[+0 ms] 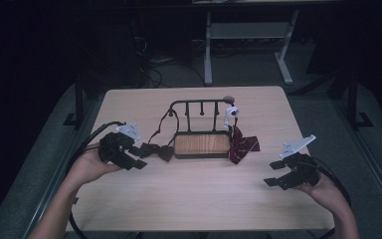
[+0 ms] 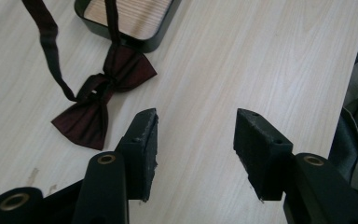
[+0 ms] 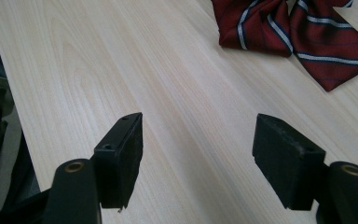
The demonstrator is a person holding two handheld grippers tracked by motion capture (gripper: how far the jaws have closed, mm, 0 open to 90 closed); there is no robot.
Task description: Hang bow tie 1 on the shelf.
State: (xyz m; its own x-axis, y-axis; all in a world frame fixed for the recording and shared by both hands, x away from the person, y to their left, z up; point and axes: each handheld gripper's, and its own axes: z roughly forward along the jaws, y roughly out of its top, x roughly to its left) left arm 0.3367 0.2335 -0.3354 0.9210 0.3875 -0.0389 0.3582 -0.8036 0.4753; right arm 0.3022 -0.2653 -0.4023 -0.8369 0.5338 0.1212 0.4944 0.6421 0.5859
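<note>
On the table (image 1: 194, 199), left gripper (image 2: 196, 135) wide open, empty, just short of dark bow tie (image 2: 103, 98) lying ahead-left beside stand (image 1: 201, 130); right gripper (image 3: 198, 140) open, empty, farther from striped tie (image 3: 298, 32).

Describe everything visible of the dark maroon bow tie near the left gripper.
The dark maroon bow tie looks like plain satin-like fabric, two wings pinched by a centre knot. It lies flat on the wooden table, just left of the rack's wood-topped base. Its thin strap runs up to the black rack. The open left gripper sits close beside it, not holding it.
</note>
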